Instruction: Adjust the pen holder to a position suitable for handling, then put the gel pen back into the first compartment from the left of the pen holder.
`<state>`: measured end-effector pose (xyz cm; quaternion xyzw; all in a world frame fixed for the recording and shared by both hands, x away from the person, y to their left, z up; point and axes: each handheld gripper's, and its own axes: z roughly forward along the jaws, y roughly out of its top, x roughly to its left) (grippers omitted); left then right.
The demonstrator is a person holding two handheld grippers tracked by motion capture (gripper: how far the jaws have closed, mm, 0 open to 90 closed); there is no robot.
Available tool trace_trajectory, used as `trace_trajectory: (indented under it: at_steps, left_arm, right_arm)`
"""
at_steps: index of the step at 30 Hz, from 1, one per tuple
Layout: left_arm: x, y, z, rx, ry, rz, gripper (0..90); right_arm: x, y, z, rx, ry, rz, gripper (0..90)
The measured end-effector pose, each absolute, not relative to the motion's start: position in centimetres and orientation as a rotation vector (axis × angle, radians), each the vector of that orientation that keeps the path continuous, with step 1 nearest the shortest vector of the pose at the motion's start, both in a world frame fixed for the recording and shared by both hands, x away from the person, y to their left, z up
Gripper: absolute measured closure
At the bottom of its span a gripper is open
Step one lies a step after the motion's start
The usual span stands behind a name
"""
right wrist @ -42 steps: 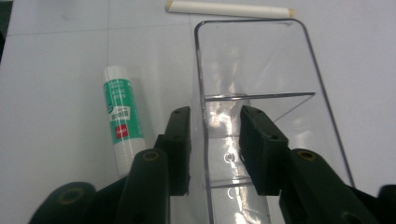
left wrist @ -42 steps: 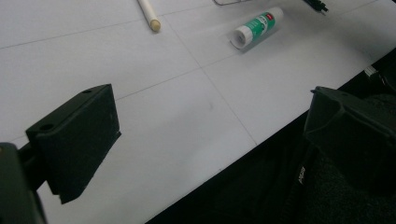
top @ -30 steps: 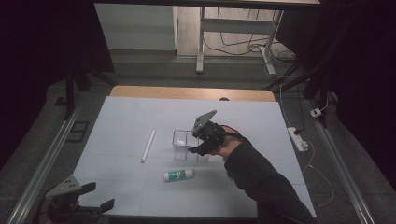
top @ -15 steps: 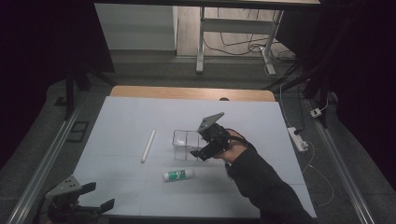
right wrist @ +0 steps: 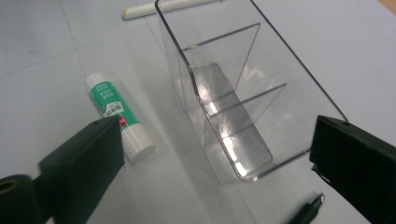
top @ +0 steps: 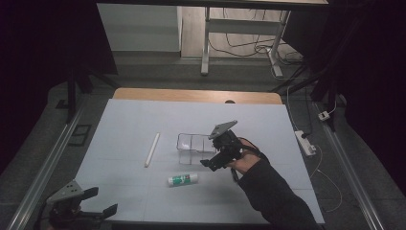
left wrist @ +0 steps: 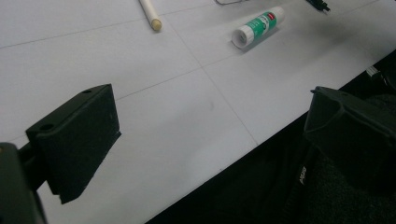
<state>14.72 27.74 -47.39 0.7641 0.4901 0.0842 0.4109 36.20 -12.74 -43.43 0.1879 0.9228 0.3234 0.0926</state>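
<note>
A clear plastic organiser (top: 194, 143) (right wrist: 224, 107) with several compartments stands mid-table. My right gripper (top: 214, 154) (right wrist: 217, 140) is at its right end. Its jaws have just been opening and now stand wide. The organiser's near end lies between them, and the pads do not touch it. A green-and-white glue stick (top: 183, 180) (right wrist: 119, 116) (left wrist: 259, 25) lies in front of the organiser. A white stick (top: 152, 149) (left wrist: 150, 14) (right wrist: 173, 5) lies to its left. My left gripper (top: 103, 201) (left wrist: 210, 116) rests open at the table's near left corner, holding nothing.
A dark pen tip (right wrist: 308, 212) lies on the white tabletop (top: 143, 115) just under my right gripper. A power strip (top: 305, 142) lies off the table's right edge. The table's near edge (left wrist: 261, 140) runs between the left gripper's jaws.
My right gripper has drawn a little to the right, off the organiser's end, with its jaws spread wider. The left gripper, glue stick and white stick have not moved.
</note>
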Motion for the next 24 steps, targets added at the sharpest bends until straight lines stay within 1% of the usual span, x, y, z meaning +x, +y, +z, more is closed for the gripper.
trace_trajectory:
  at_steps: [3, 12, 24]
  left_arm:
    - [14.7, 27.7, -47.4, 1.925, 1.233, 0.213, 3.1]
    - [14.7, 27.7, -47.4, 1.925, 1.234, 0.213, 3.1]
    - [14.7, 27.7, -47.4, 1.926, 1.233, 0.214, 3.2]
  right_arm:
    - [35.9, -13.3, -43.3, 0.586, 2.713, 0.963, 0.0]
    - [35.4, -15.6, -43.9, 0.707, 2.651, 0.949, 0.0]
    - [35.2, -17.3, -45.1, 0.771, 2.630, 0.913, 0.0]
